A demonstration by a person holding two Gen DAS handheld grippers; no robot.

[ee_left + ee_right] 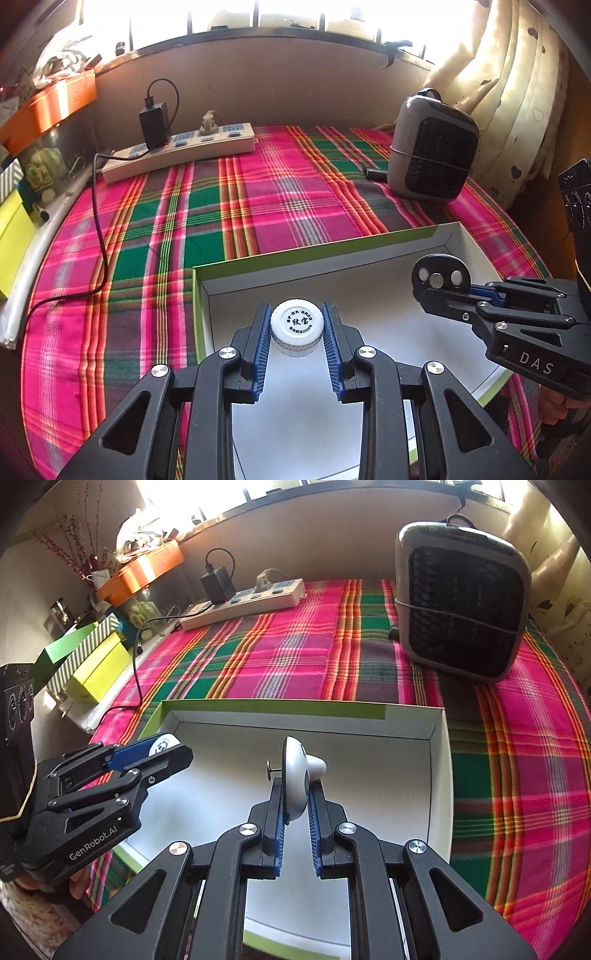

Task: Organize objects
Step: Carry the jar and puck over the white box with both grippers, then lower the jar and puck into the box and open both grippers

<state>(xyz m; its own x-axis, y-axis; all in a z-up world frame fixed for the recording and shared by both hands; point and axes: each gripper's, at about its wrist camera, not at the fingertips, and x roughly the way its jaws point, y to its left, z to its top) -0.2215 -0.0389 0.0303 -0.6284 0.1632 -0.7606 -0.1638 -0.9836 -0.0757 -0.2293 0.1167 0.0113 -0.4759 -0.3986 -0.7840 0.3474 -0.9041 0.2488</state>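
My left gripper is shut on a small white-capped bottle with printed characters on its lid. It hangs over the near left part of an open white box with a green rim. My right gripper is shut on a round white-and-dark disc gadget held on edge, with a white knob and a thin pin sticking out. It also hovers over the box. In the left wrist view the right gripper enters from the right, the disc's dark back facing me. The left gripper shows at the left of the right wrist view.
The box lies on a pink and green plaid cloth. A grey fan heater stands at the back right. A white power strip carries a black adapter, its cable trailing left. Orange and yellow boxes crowd the left edge; a curtain hangs at the right.
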